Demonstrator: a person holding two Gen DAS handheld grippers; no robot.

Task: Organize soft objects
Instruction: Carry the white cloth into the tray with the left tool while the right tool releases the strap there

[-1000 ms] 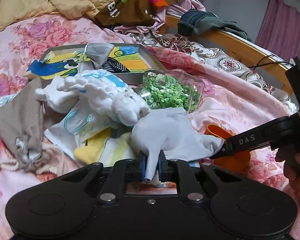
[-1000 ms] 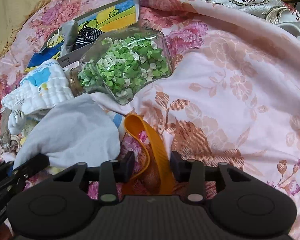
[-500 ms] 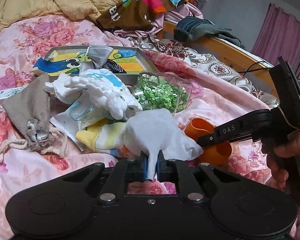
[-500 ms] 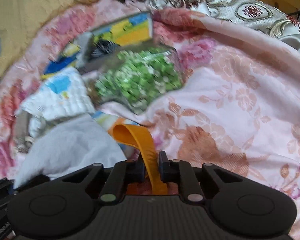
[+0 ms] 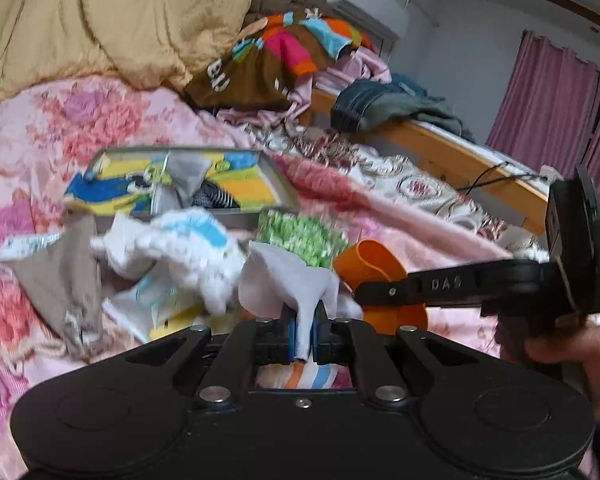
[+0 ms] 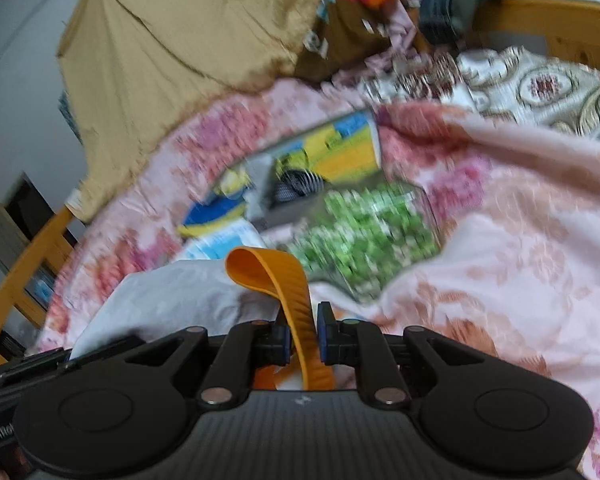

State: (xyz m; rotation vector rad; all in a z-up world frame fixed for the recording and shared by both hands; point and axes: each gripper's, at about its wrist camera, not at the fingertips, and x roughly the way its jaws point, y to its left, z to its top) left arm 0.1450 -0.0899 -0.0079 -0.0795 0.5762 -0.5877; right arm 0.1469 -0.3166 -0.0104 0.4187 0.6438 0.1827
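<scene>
The left tool (image 5: pixel 304 336) is pinching a grey cloth (image 5: pixel 288 280); the right tool (image 6: pixel 302 338) is gripping an orange strap (image 6: pixel 288 280), whose lower end is lying hidden. Blur is smearing the green-filled jar (image 6: pixel 364 240).

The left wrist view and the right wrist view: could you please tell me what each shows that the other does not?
Only the left wrist view shows the pink curtains, the air conditioner and the left gripper shut on the grey cloth. Only the right wrist view shows the pads of the right gripper pinching the orange strap. Both show the tray and the jar of green bits.
</scene>
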